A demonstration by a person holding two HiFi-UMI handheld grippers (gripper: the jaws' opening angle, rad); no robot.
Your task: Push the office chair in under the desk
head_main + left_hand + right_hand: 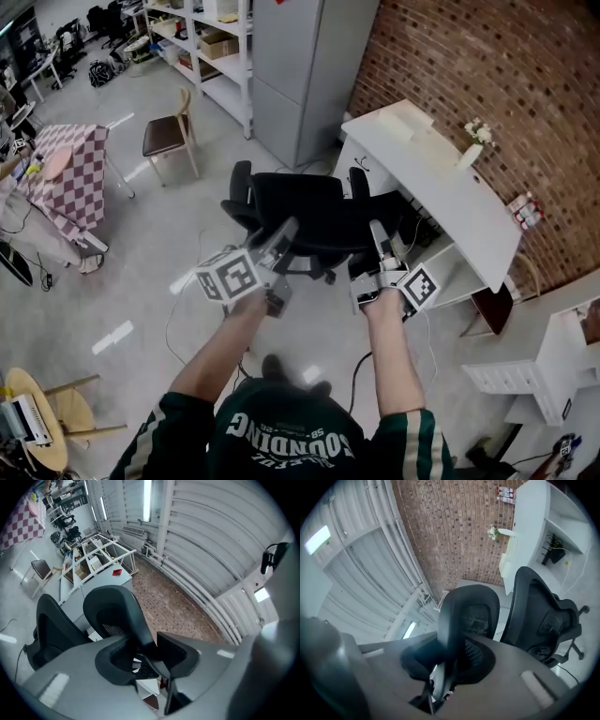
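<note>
Bright, even light here; a ceiling tube (147, 499) glares far beyond the left hand-held gripper (151, 654), its near body blurred, edges fisheye-bent.

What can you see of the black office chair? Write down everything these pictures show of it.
The office chair is black, with a mesh-panelled headrest, a curved back, two armrests and a castor base. It stands upright on the pale glossy floor beside the white desk, not yet under it. The left gripper and the right gripper each clamp one side edge of the headrest.
</note>
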